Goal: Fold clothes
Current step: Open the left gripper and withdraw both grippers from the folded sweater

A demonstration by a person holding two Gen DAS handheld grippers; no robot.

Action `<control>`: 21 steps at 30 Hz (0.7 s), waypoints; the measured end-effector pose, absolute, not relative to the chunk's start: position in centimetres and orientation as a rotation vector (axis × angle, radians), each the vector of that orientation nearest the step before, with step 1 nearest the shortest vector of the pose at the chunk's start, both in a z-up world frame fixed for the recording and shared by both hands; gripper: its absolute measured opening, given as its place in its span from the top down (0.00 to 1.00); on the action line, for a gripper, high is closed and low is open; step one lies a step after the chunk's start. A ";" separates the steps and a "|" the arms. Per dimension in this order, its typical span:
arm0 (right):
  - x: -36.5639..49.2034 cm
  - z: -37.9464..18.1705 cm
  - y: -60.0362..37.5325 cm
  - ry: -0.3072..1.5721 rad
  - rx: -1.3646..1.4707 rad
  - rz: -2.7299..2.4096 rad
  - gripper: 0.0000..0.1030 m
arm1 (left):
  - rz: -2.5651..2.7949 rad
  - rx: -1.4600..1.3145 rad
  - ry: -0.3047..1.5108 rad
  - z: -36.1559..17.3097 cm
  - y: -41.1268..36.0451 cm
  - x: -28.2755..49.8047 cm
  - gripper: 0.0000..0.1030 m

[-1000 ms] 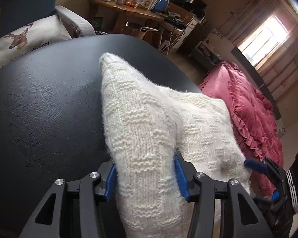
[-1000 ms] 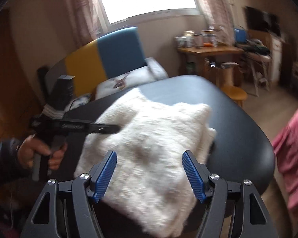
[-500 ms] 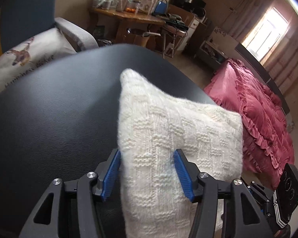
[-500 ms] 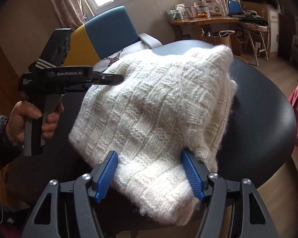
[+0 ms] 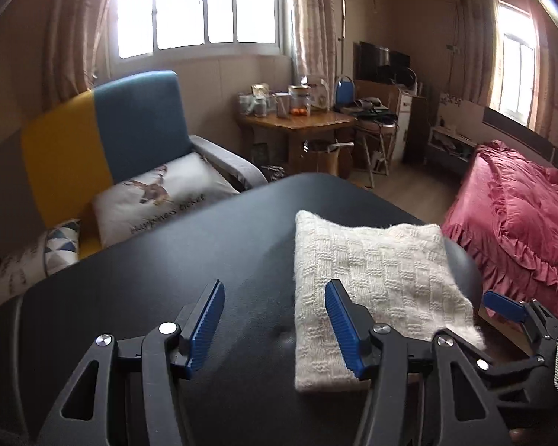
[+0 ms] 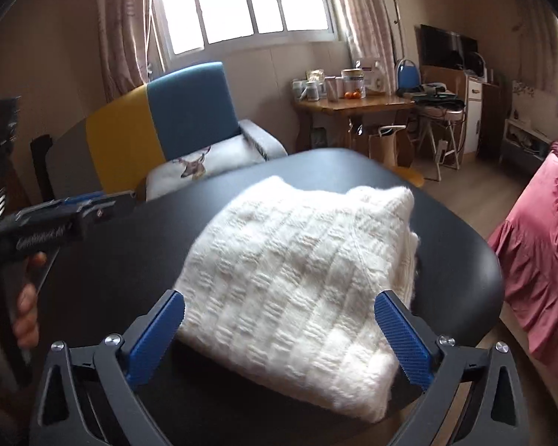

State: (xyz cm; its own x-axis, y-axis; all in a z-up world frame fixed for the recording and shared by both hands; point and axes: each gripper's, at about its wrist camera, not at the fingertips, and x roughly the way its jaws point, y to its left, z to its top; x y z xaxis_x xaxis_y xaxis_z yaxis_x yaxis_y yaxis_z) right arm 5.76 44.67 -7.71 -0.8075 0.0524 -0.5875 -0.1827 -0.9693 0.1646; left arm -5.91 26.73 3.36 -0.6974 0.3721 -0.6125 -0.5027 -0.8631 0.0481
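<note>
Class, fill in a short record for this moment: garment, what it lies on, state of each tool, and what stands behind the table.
Garment: white knitted sweater, folded into a compact stack
Support: black table
Left tool: open, empty, drawn off the sweater's left edge
Right tool: jaws just opened wide, sweater lying between them, not pinched
Behind the table: blue-and-yellow armchair, wooden desk

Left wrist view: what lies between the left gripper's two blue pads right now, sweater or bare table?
Bare black table. The left gripper stands open; the folded white sweater lies off to its right, partly behind the right pad.
</note>
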 end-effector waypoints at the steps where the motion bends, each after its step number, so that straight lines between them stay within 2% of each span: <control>1: 5.5 -7.4 44.5 0.330 -0.906 2.838 0.00 | 2.520 -0.813 0.328 4.0 26.7 -4.9 0.44; 5: 4.5 -5.7 43.5 0.297 -0.948 2.747 0.00 | 2.468 -0.714 0.317 5.9 26.3 -1.8 0.44; 9: 5.7 -4.0 41.8 0.209 -0.901 2.748 0.00 | 2.440 -0.706 0.395 6.7 27.0 0.4 0.45; 12: 5.9 -3.6 41.4 0.214 -0.883 2.753 0.00 | 2.496 -0.667 0.420 6.6 26.9 1.5 0.45; 21: 5.8 -3.6 41.8 0.252 -0.869 2.730 0.00 | 2.363 -0.932 0.291 4.0 26.9 -0.3 0.47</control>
